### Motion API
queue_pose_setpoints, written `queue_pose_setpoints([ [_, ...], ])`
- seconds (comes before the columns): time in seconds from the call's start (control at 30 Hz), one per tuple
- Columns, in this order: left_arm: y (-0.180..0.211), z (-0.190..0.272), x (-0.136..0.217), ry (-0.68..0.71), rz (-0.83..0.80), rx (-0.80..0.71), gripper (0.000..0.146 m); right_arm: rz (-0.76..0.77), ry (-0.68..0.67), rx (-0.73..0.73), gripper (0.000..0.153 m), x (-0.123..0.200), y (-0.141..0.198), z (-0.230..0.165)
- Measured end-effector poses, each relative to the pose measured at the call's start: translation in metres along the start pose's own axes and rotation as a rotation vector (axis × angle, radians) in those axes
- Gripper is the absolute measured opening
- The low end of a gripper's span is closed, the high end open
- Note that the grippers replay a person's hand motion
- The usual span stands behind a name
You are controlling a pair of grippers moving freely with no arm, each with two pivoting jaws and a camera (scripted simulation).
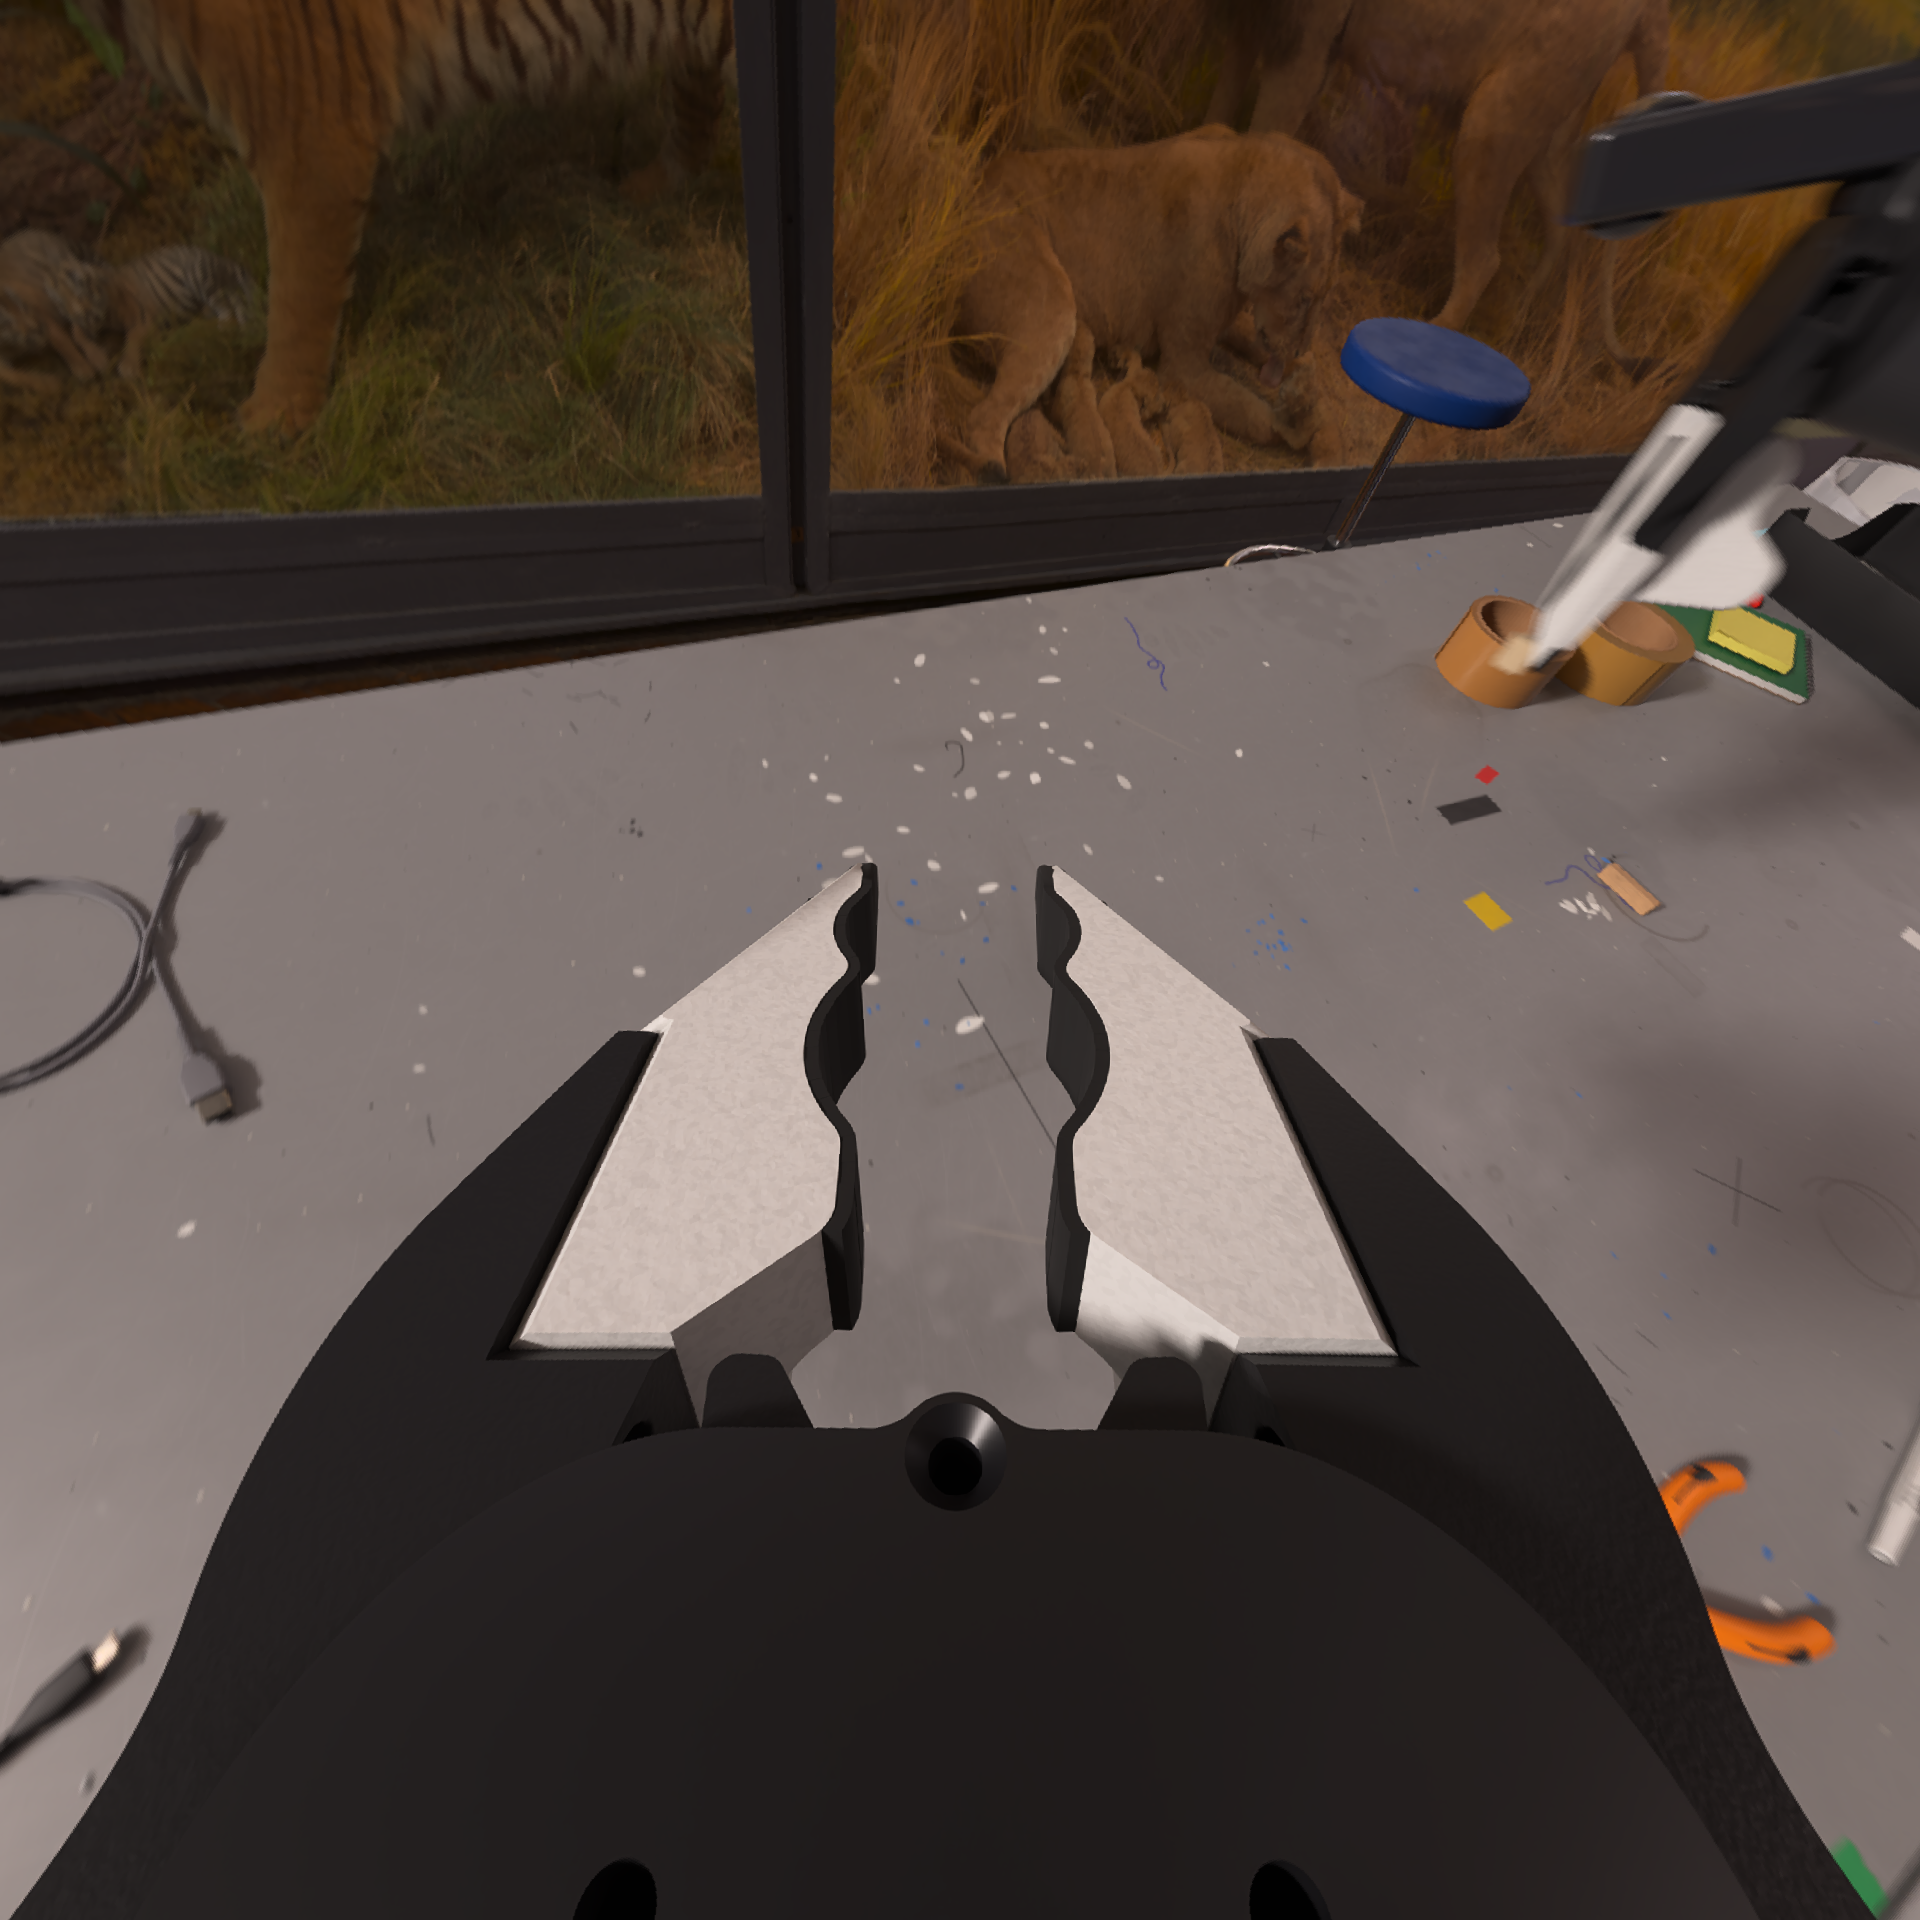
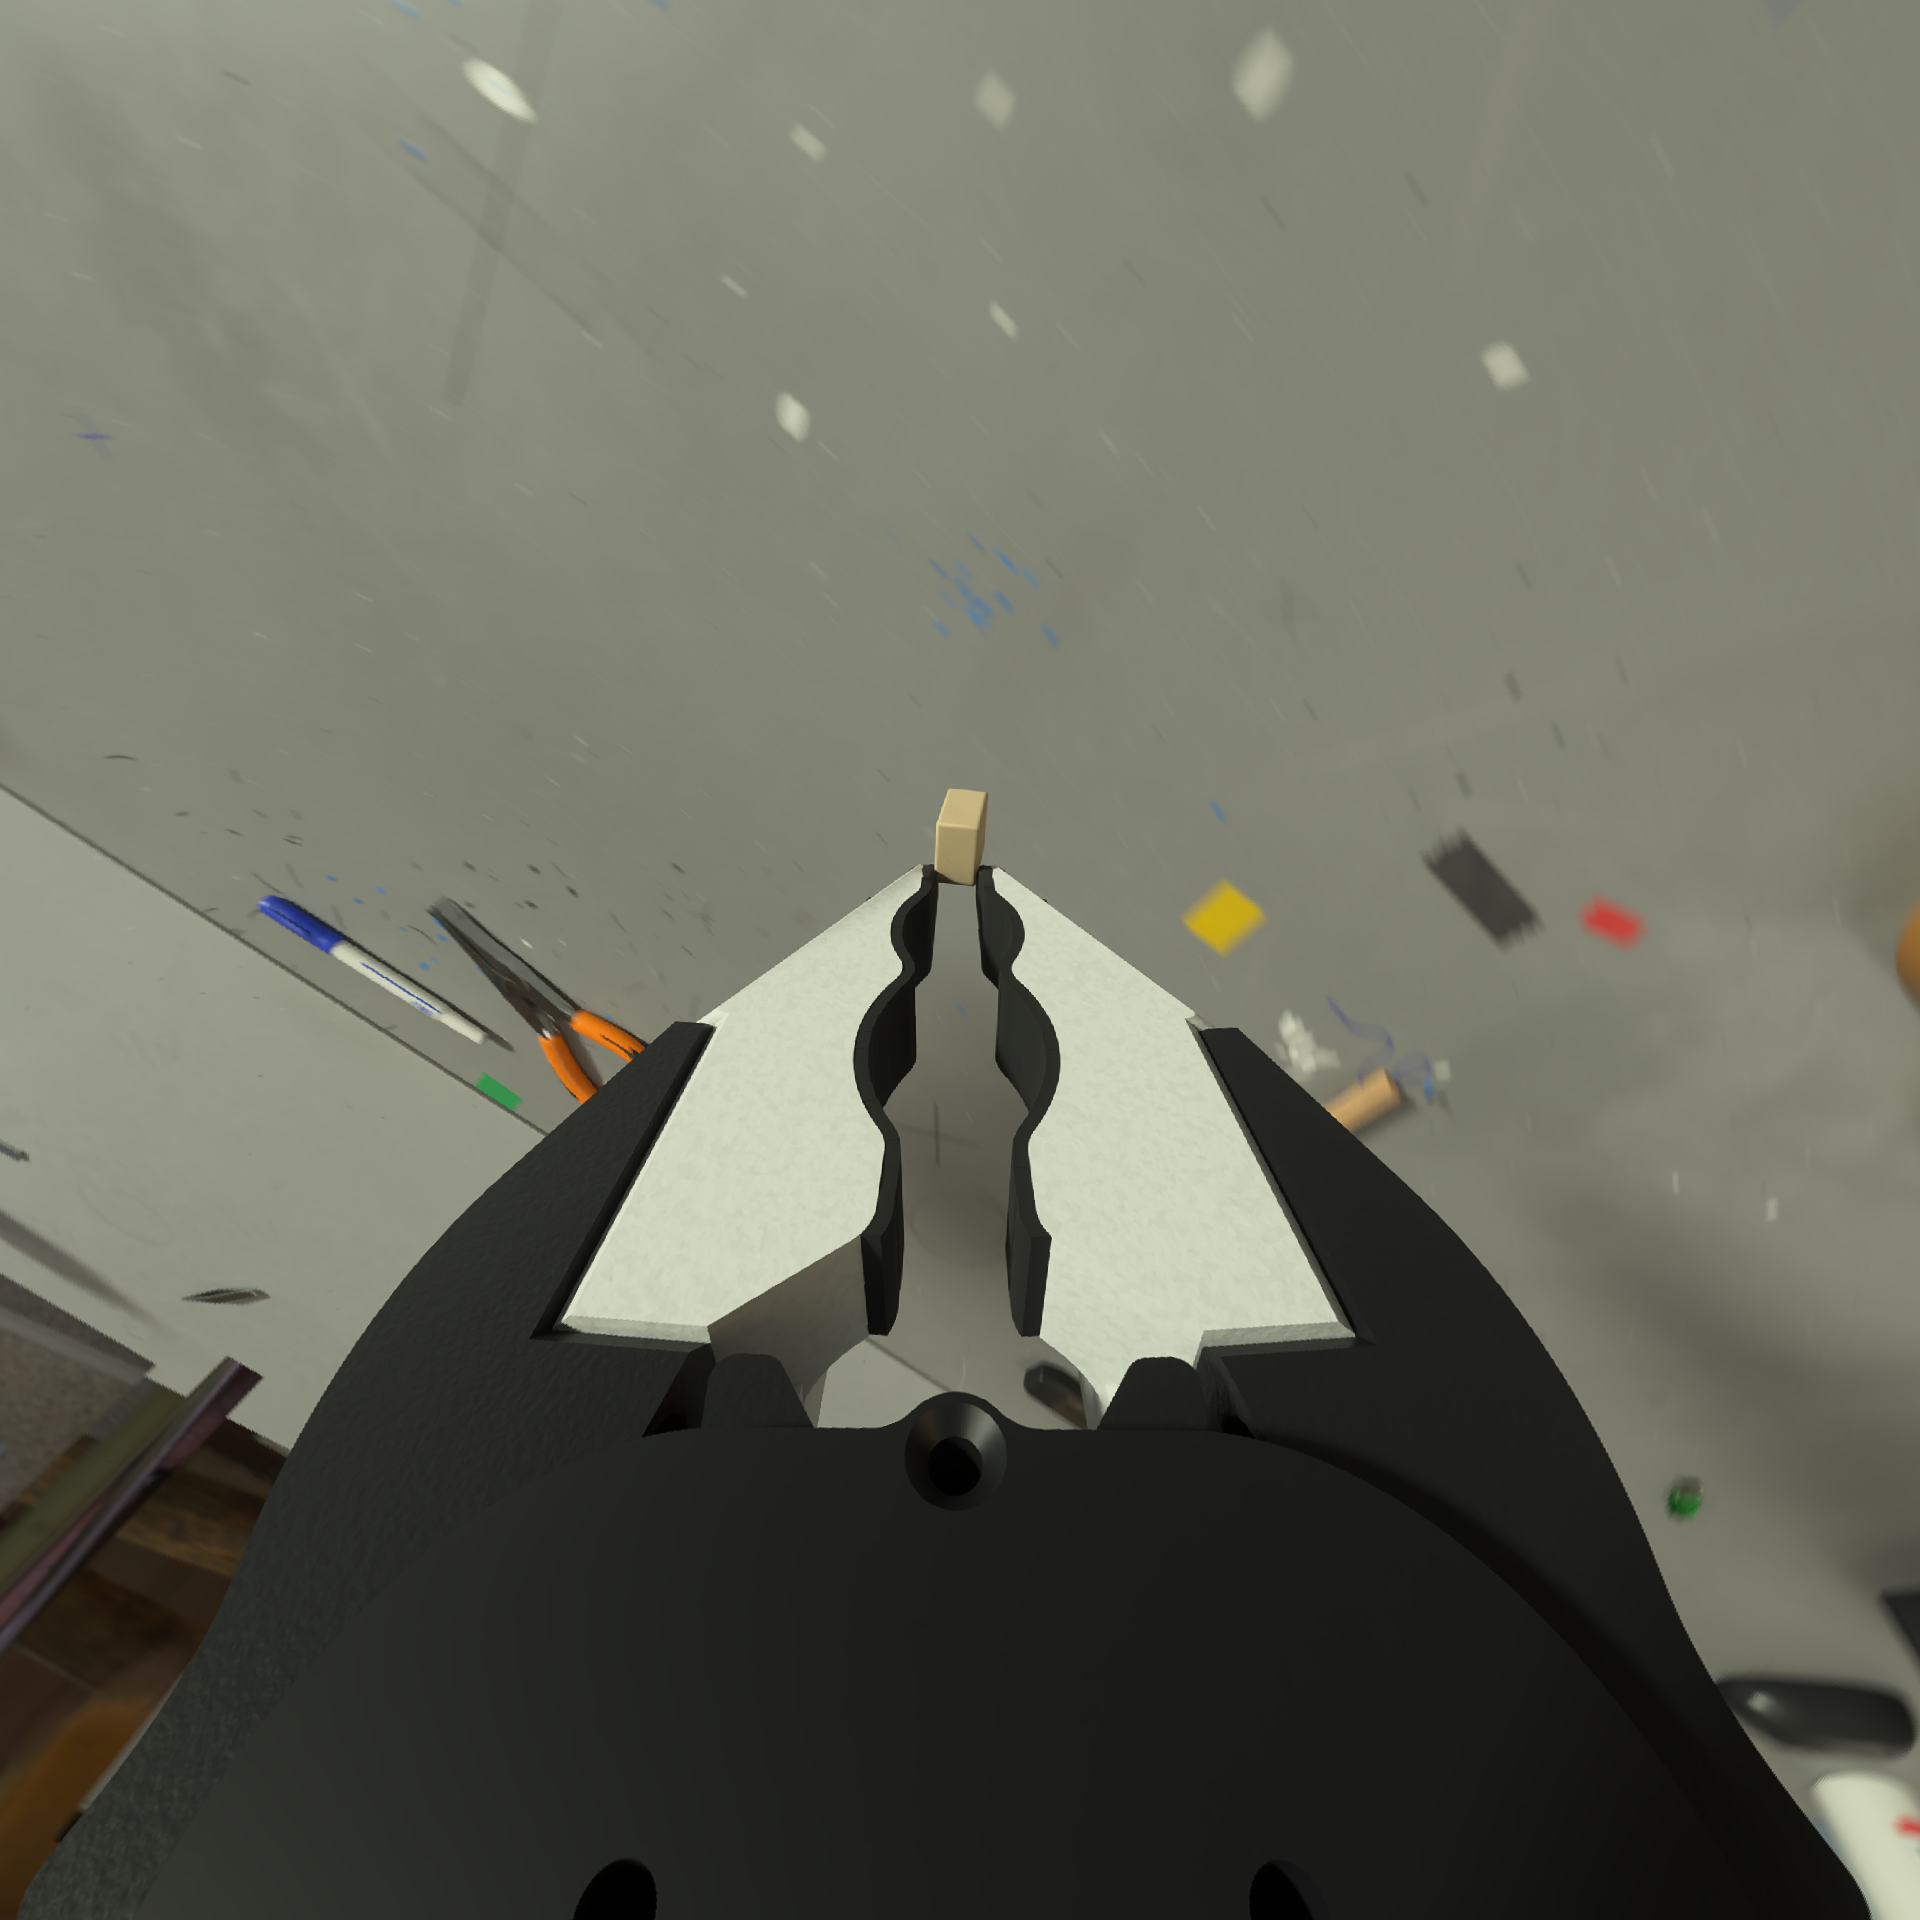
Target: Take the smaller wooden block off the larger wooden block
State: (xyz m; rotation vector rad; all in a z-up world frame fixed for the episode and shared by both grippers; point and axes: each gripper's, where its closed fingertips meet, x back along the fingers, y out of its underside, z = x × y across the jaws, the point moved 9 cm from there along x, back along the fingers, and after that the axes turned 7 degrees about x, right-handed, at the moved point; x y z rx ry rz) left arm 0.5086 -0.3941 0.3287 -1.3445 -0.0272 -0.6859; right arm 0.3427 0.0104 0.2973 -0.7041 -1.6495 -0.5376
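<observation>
My right gripper point(image 2: 958, 873) is shut on the smaller wooden block point(image 2: 961, 836), a pale cube pinched at the very fingertips and held above the grey table point(image 2: 1039, 364). The larger wooden block point(image 2: 1366, 1099), a tan piece, lies on the table lower right, partly hidden by my right finger. In the left wrist view the right gripper point(image 1: 1532, 652) hangs far right with the small block point(image 1: 1512, 652) at its tip, in front of the tape rolls. The larger block point(image 1: 1628, 890) lies apart from it on the table. My left gripper point(image 1: 956, 873) is open and empty, low over the table.
Two brown tape rolls point(image 1: 1626, 649) and a green notebook point(image 1: 1756, 644) sit at the far right. Orange-handled pliers point(image 2: 561, 1029) and a blue pen point(image 2: 364, 966) lie near the table edge. A grey cable point(image 1: 156, 956) lies left. A blue stool point(image 1: 1434, 371) stands beyond the table.
</observation>
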Motion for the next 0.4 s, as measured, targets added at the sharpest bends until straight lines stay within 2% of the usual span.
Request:
queue_pose_setpoints([
  [0.13, 0.011, 0.004, 0.034, -0.106, -0.013, 0.019, 0.030, -0.008, -0.066, 0.143, 0.007, -0.031, -0.087, -0.055],
  [0.23, 0.019, 0.009, 0.057, -0.176, 0.019, 0.036, 0.031, -0.010, -0.106, 0.216, 0.007, -0.056, -0.141, -0.090],
  [0.3, 0.027, 0.016, 0.072, -0.178, 0.033, 0.053, 0.032, 0.001, -0.125, 0.240, 0.007, -0.073, -0.170, -0.109],
  [0.4, 0.033, 0.029, 0.088, -0.199, 0.088, -0.008, 0.032, -0.004, -0.150, 0.247, 0.007, -0.101, -0.203, -0.131],
])
